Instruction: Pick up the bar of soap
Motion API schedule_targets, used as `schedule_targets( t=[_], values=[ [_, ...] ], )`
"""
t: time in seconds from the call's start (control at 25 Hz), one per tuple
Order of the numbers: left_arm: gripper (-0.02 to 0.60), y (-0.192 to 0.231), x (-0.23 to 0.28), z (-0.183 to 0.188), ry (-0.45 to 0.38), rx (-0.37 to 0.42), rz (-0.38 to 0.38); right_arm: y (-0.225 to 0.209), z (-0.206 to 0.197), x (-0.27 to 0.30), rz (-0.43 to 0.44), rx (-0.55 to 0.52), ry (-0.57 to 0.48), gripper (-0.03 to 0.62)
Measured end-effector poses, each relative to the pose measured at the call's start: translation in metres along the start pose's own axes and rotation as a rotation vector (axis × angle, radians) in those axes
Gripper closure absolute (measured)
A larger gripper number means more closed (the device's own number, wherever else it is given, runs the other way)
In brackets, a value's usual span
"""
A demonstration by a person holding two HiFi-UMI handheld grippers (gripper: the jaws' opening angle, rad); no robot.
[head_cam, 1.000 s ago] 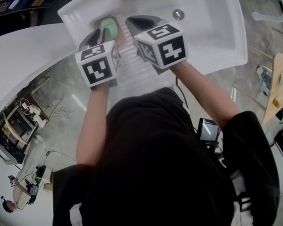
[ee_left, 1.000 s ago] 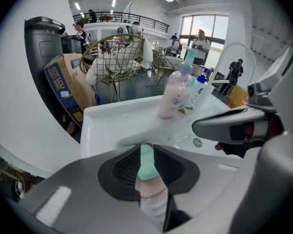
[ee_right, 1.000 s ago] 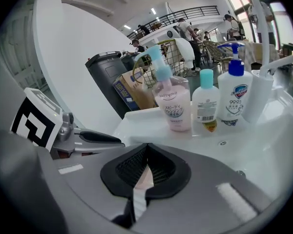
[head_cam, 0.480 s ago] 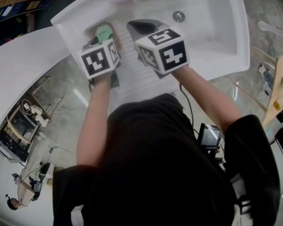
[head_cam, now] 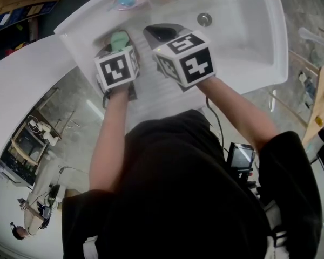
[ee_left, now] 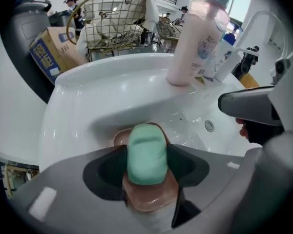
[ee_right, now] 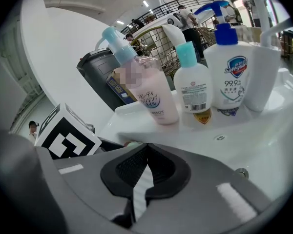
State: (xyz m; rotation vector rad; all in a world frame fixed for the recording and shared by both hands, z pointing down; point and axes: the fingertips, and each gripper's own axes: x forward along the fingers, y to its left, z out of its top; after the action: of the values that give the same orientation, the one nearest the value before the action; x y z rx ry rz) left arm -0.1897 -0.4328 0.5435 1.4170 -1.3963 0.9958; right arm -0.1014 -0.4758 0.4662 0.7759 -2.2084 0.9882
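Opening L gripper [ee_left: 146,156] jaws round soap bar [ee_left: 146,144] on dish [ee_left: 151,204]: ungripped, lift pending. R gripper [ee_right: 144,168] clenched, empty.

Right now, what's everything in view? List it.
bar of soap: 1, green, on soap dish
soap dish: 1, translucent pinkish, in sink, left side
sink: 1, white, under both tongs
pink pump bottle: 1, pink, sink's back ledge
small bottle: 1, white, teal cap, beside it
white pump bottle: 1, blue pump, same ledge
wire basket: 1, pale, behind sink
left tongs: 1, grey, jaws opening, soap between them
right tongs: 1, grey, shut, empty
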Motion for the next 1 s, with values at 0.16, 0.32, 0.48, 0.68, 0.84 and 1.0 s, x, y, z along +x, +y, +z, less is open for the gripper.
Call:
schedule_targets(
  t=[0.16,0.32,0.48,0.68,0.84,1.0],
  values=[
    [0.321,-0.003,-0.002,0.004,0.025,0.093,-0.034,0.005,-0.001,0.002,0.009,-0.009,0.008,0.582],
    [0.315,-0.009,-0.001,-0.008,0.119,0.196,-0.083,0.009,-0.002,0.006,0.018,-0.009,0.013,0.582],
    [0.302,-0.016,0.002,-0.011,0.142,0.316,-0.098,0.012,-0.005,0.007,0.025,-0.010,0.019,0.582],
    [0.298,-0.026,0.010,0.000,0.155,0.338,-0.150,0.011,-0.010,0.004,0.020,-0.006,0.030,0.582],
    [0.299,-0.017,0.009,-0.013,0.316,0.325,-0.152,0.010,-0.007,0.008,0.015,-0.005,0.019,0.582],
    [0.299,-0.011,0.009,-0.012,0.318,0.397,-0.119,0.013,-0.008,0.008,0.019,-0.008,0.024,0.582]
  ],
)
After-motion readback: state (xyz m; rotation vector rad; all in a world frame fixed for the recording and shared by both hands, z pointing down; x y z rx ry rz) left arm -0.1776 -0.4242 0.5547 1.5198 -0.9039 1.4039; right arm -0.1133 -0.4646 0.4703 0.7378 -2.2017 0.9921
